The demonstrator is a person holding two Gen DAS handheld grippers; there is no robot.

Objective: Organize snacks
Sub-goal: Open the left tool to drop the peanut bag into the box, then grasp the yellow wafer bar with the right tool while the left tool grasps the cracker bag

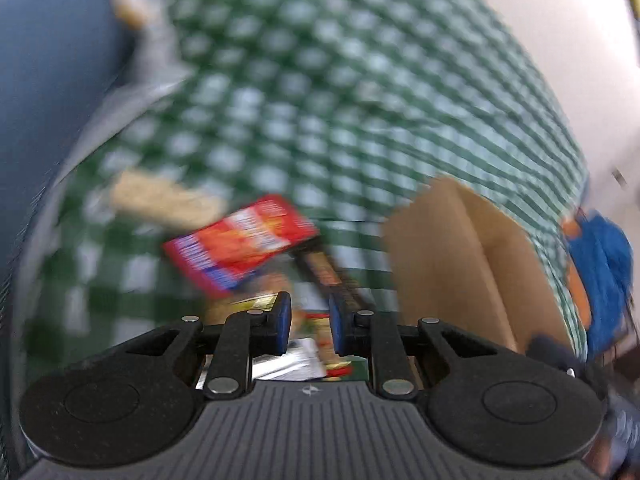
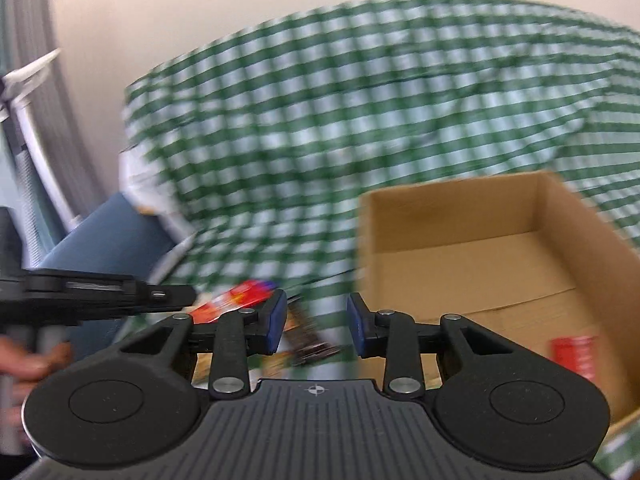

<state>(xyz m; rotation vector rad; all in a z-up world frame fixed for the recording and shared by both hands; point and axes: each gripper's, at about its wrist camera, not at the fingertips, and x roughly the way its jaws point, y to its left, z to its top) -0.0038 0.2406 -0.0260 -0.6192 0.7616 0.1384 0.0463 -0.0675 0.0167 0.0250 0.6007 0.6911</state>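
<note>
left gripper is nearly closed, with nothing clearly held in the blur. right gripper is part open and empty, the cardboard box at its two o'clock and a red snack packet at ten.

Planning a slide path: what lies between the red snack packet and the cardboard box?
Left wrist view: a dark snack packet, then checked tablecloth, between the red snack packet and cardboard box.

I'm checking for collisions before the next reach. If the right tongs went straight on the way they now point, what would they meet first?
Probably the dark snack packet lying on the green checked tablecloth, seen between the right tongs. The cardboard box sits just to the right of that line. Blur makes depth uncertain.
</note>
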